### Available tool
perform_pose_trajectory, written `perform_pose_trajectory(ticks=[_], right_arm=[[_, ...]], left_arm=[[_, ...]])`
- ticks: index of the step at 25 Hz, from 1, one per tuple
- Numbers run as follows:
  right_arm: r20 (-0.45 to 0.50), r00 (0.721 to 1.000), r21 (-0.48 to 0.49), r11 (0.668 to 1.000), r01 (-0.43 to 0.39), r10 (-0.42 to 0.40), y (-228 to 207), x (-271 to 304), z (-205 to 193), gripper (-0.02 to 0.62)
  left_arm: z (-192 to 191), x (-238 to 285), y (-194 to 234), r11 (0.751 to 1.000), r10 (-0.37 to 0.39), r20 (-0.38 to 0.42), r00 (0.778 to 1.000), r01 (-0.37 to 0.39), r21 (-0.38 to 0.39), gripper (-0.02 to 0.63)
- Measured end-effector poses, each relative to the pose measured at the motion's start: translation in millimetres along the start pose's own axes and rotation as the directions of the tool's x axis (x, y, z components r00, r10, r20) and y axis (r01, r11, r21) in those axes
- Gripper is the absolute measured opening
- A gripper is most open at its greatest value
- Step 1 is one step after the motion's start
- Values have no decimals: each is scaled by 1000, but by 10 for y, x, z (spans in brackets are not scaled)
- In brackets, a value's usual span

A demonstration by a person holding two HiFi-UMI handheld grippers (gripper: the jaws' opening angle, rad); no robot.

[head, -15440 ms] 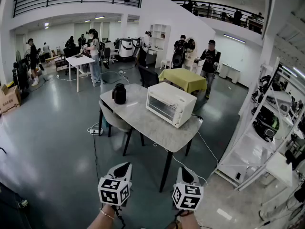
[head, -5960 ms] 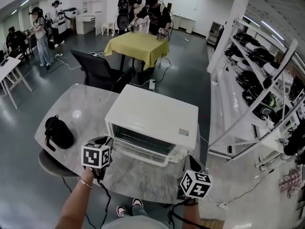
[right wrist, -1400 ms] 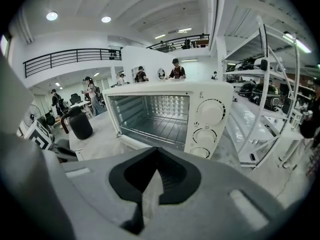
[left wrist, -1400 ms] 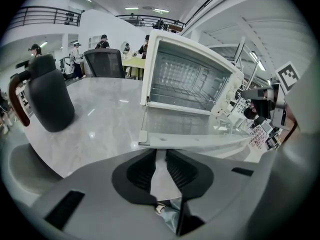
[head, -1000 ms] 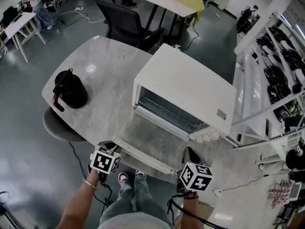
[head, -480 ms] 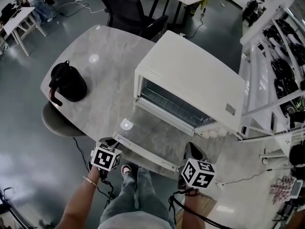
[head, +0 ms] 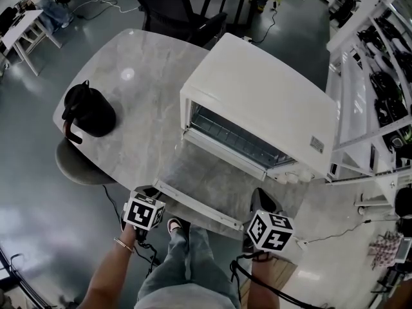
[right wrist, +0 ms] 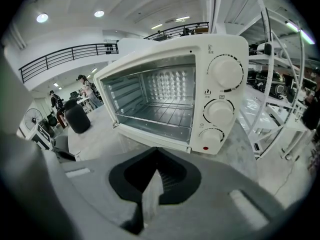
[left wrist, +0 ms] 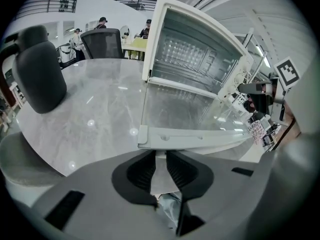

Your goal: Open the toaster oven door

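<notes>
A white metal toaster oven (head: 257, 95) is sitting on a grey marbled oval surface (head: 135, 121). Its glass door (head: 209, 182) is lying open and roughly level, reaching toward the person at the near edge. The left gripper (left wrist: 161, 156) is holding the left end of the door's white bar handle (left wrist: 200, 136), with its fingers clamping onto it. The right gripper (right wrist: 157, 168) is hovering near the door's right corner, facing the 3 round control knobs (right wrist: 219, 111), its fingers pressing together on nothing. A black jug (head: 90, 111) is standing well apart on the left.
</notes>
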State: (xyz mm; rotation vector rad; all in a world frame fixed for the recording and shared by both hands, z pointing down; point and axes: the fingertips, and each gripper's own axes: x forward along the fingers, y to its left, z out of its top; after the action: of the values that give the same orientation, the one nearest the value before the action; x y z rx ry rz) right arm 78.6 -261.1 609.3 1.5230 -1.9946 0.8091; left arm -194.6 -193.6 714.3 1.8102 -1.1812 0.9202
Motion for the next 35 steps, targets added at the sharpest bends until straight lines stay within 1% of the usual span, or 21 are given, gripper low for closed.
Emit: perform_pose_trajectory(ticks=[9,16,21,25,30,32,35], right_arm=[[-7,1000,4,1000,3,-3,13,20,-36,5],[-2,1000,-4,1000,7,-7,26,-34,-30,5],[6,1000,-16,1000,12,-12,21,-89,-8,5],[13,1000,-27,1000,8,-8,40,-149,12,5],[32,999,-47,999,-5,6,97,-248,105,5],[45,999,-58,998,-9,11,122,-304,170,5],[74,997,-73,997,-10,15,127,-407,296,5]], left_arm=[[-14,23,5,1000,-11,7,1000,11,-28,67],[-14,1,0,993,-38,64,997,45,-106,71],[0,-54,-6,989,-46,105,993,60,-135,72],[-62,-127,-12,986,-50,119,992,68,-155,72],[-173,-316,11,980,-32,131,991,57,-190,72],[-128,-457,12,978,-21,160,987,54,-201,66],[94,-696,-2,978,2,234,972,46,-202,51]])
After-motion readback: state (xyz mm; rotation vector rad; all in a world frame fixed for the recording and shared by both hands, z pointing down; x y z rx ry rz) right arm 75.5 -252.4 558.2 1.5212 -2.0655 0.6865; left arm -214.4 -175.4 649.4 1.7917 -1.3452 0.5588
